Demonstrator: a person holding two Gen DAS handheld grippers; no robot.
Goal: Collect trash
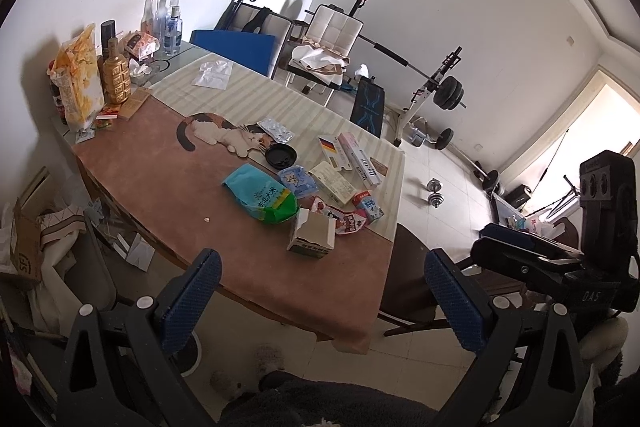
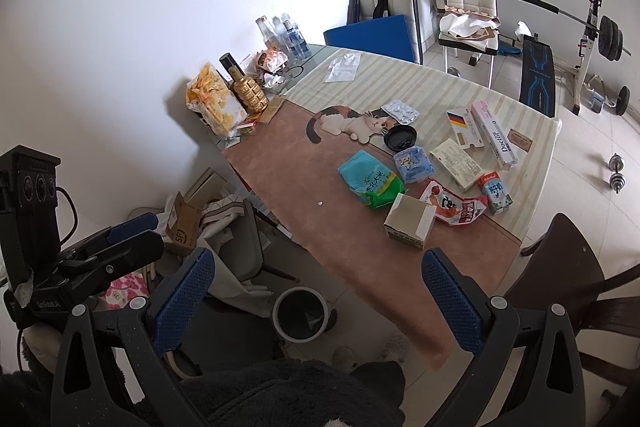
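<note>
Trash lies in a cluster on the table (image 1: 168, 195) (image 2: 288, 155): a blue-green rice bag (image 1: 262, 197) (image 2: 371, 183), a small white carton (image 1: 312, 233) (image 2: 410, 221), a red snack wrapper (image 1: 348, 221) (image 2: 456, 207), a milk carton (image 1: 370, 207) (image 2: 496, 193), a blue tissue pack (image 1: 296, 179) (image 2: 413, 163), a black lid (image 1: 281, 155) (image 2: 400, 137), a blister pack (image 1: 276, 129) (image 2: 400, 111) and flat boxes (image 1: 352, 159) (image 2: 480, 139). A grey bin (image 2: 301, 313) stands on the floor beside the table. My left gripper (image 1: 320, 303) and right gripper (image 2: 316, 303) are open, empty, held before the table's near edge.
Bottles (image 1: 164, 23), a gold bottle (image 1: 116, 75) and a chip bag (image 1: 78, 79) stand along the wall side. A dark chair (image 2: 568, 267) sits at the right corner. Cardboard and cloth (image 2: 200, 215) lie under the table. Weights and a bench (image 1: 440, 95) fill the far floor.
</note>
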